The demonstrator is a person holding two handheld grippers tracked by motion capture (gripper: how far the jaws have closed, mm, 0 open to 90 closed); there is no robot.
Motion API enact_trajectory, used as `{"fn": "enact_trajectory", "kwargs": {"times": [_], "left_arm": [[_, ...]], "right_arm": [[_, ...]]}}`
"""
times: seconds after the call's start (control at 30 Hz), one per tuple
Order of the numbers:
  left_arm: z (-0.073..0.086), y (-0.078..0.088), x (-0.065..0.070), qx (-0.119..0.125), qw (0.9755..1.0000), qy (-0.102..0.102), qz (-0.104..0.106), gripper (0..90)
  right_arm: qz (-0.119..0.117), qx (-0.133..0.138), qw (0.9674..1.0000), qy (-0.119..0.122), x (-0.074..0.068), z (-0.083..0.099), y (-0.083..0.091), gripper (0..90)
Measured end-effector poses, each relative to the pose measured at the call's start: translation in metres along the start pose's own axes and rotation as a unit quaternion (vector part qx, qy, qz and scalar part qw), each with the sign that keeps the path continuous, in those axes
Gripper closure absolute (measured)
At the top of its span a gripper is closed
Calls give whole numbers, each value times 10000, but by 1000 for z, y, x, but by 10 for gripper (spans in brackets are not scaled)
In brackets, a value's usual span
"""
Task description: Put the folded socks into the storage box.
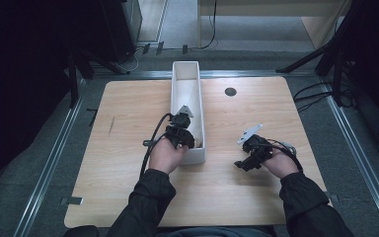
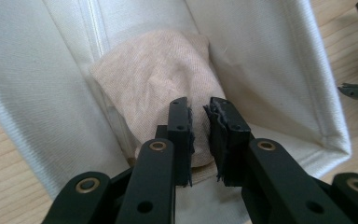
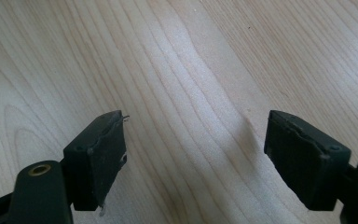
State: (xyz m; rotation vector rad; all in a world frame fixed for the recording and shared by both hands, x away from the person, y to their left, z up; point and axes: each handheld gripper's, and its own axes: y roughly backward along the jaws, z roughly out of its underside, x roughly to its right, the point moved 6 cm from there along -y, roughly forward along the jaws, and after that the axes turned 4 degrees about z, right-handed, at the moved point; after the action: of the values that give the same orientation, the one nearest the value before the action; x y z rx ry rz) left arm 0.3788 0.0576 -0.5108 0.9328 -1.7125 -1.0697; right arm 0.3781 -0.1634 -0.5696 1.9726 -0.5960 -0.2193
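**Ana:** Grey carpet and dark stands ring a pale wooden table (image 1: 128, 148), with a small dark round spot near its far edge. What's the biggest thing on it?

**Ben:** That long white fabric bin (image 1: 176, 94), open-topped, running away from the person along the middle of the table. My guess is it sits there so either hand can reach in.

**Ana:** And the left hand-held gripper (image 1: 180, 129)?

**Ben:** Lowered into the near end of the bin. In its own view the jaws stand almost together, only a thin gap between the pads, with a small beige cloth pouch (image 2: 158, 79) just beyond them. They look nearly shut, but whether any cloth is pinched I cannot tell.

**Ana:** How does the pouch look?

**Ben:** Soft, woven, pinkish-beige, plump like a beanbag, leaning into the corner against the bin's wall beside a vertical seam. I'd expect it to sag when lifted.

**Ana:** The right hand-held gripper (image 1: 249, 148)?

**Ben:** Parked low over bare wood, well apart from the bin to its right. Its jaws are spread wide with nothing between them, probably just waiting out of the way.
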Motion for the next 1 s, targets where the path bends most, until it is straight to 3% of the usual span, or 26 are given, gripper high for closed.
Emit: {"fn": "enact_trajectory", "kwargs": {"times": [0.3,0.6,1.0], "left_arm": [[1,-6,-2,-17,10000,57,-1,771],[2,-11,-2,-52,9998,-38,-202,756],[1,-11,-2,90,9995,-168,-250,743]], "right_arm": [[-8,-27,10000,13,0,0,0,205],[-16,-48,10000,71,-2,0,-1,205],[0,-109,9998,143,-2,0,-1,205]]}}
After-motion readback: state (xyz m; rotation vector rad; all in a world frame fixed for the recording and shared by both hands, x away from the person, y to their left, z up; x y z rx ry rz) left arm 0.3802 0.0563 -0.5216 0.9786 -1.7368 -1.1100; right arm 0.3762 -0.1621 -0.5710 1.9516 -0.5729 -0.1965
